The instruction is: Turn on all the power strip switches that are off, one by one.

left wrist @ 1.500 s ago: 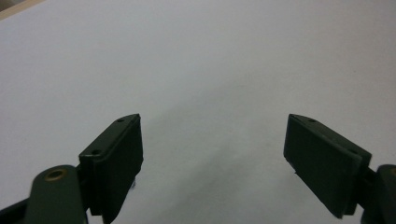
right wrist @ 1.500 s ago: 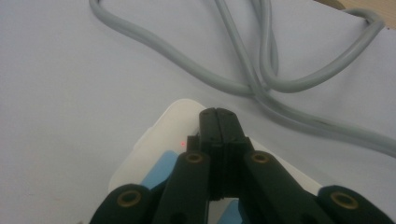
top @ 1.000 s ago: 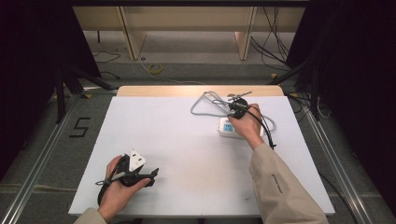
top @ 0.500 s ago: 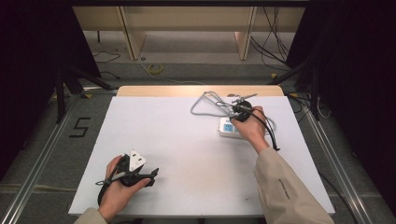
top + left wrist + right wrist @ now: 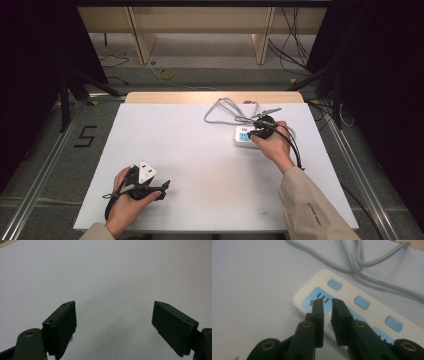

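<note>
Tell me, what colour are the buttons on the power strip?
The buttons on the white power strip are light blue; the right gripper view shows them best.

Left hand [image 5: 127, 200] low at the near left, forearm entering from the bottom edge, wrapped around the left gripper [image 5: 113, 325]. Its jaws stand wide apart, nothing between them.

Right arm reaches forward on the right side, sleeve [image 5: 310, 207] light-coloured, right hand [image 5: 274, 145] gripping the right gripper [image 5: 327, 305] from behind. Its jaws have just been opening; a narrow gap between the tips, nothing held, tips tilted downward.
</note>
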A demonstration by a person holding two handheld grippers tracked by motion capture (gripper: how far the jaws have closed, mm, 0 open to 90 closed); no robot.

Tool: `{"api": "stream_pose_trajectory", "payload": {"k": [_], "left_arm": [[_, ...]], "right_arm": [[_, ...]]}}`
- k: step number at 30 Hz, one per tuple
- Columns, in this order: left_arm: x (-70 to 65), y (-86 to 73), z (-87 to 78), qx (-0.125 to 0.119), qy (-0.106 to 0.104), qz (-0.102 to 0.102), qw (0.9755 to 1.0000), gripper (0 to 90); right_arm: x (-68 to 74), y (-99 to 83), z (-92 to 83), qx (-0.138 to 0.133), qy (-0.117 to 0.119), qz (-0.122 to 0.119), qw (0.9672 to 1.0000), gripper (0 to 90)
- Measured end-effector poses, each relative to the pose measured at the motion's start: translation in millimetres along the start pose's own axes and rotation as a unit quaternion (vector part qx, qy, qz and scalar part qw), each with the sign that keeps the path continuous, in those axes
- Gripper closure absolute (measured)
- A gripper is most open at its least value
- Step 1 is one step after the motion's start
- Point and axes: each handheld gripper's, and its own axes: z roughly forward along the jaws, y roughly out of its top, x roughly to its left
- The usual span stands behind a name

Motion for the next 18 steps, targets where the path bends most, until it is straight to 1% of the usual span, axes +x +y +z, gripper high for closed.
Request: {"api": "stream_pose_trajectory", "payload": {"k": [3,4,8,11,18], "left_arm": [[-0.5,0.0,0.5,0.000,0.000,-0.001,1.0000,19.9],[-0.6,0.0,0.4,0.000,0.000,-0.001,1.0000,19.9],[-0.5,-0.2,0.5,0.000,0.000,-0.001,1.0000,19.9],[-0.4,-0.4,0.9,0.001,0.000,-0.001,1.0000,19.9],[-0.3,-0.7,1.2,0.002,0.000,-0.002,1.0000,19.9]], "right_arm": [[0.9,-7.2,-5.4,0.000,0.003,-0.005,1.0000,77.7],[0.9,-8.9,-6.9,-0.004,0.003,-0.007,1.0000,77.1],[2.1,-18.1,-16.6,-0.016,0.011,-0.007,0.9998,72.2],[2.4,-25.4,-23.5,-0.027,0.021,0.001,0.9994,67.2],[8.9,-46.2,-35.9,-0.037,0.034,-0.005,0.9987,60.9]]}}
